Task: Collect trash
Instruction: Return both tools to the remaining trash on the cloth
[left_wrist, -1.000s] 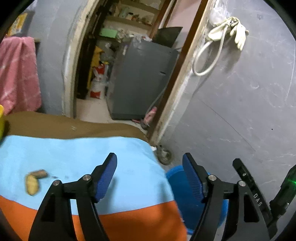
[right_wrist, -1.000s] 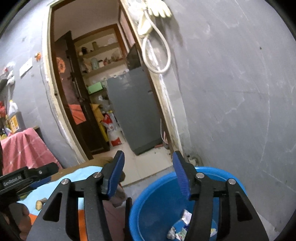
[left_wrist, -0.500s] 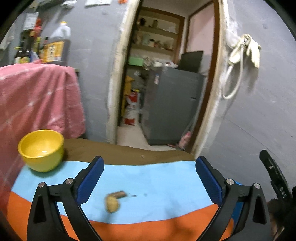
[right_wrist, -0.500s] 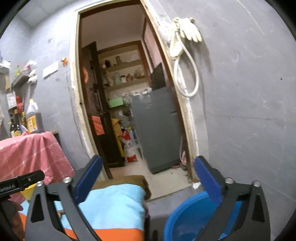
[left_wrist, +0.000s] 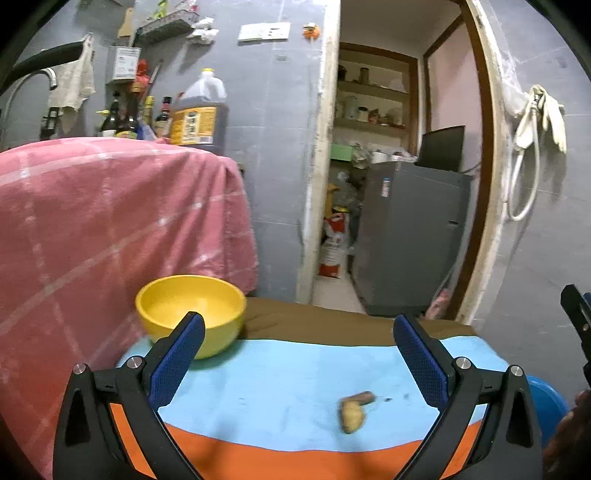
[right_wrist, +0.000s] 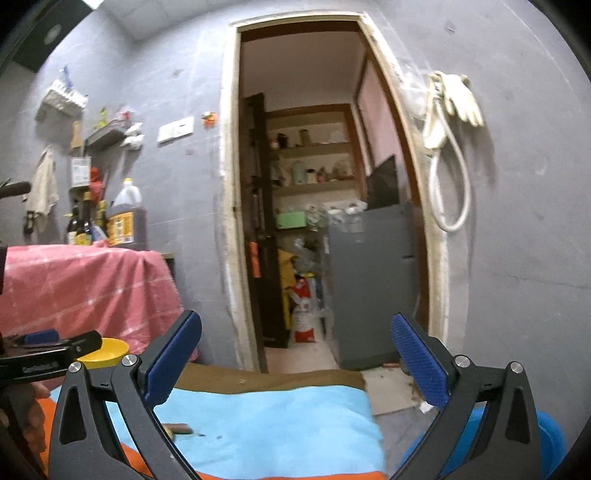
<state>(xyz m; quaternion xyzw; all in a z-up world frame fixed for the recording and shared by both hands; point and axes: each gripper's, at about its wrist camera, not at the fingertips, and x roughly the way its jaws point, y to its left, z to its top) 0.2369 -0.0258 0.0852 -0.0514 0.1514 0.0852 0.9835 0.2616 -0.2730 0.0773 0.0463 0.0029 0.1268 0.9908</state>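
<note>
A small brownish-yellow scrap of trash (left_wrist: 354, 411) lies on the light blue part of the cloth-covered table (left_wrist: 280, 373); it shows partly in the right wrist view (right_wrist: 180, 429). My left gripper (left_wrist: 295, 360) is open and empty, above the table, with the scrap below and between its fingers, nearer the right one. My right gripper (right_wrist: 295, 362) is open and empty above the table's right end. A blue tub (right_wrist: 550, 439) stands on the floor to the right of the table; it shows at the edge of the left wrist view (left_wrist: 546, 406).
A yellow bowl (left_wrist: 190, 314) sits at the table's back left. A pink-draped counter (left_wrist: 103, 229) with bottles (left_wrist: 197, 112) stands to the left. A doorway (right_wrist: 325, 229) with a grey cabinet (left_wrist: 410, 240) lies behind. A grey wall (right_wrist: 524, 240) is on the right.
Both grippers opened wider and lifted away from the blue tub. The left swung left over the table, bringing the yellow bowl into view. The right view tilted up off the tub's inside.
</note>
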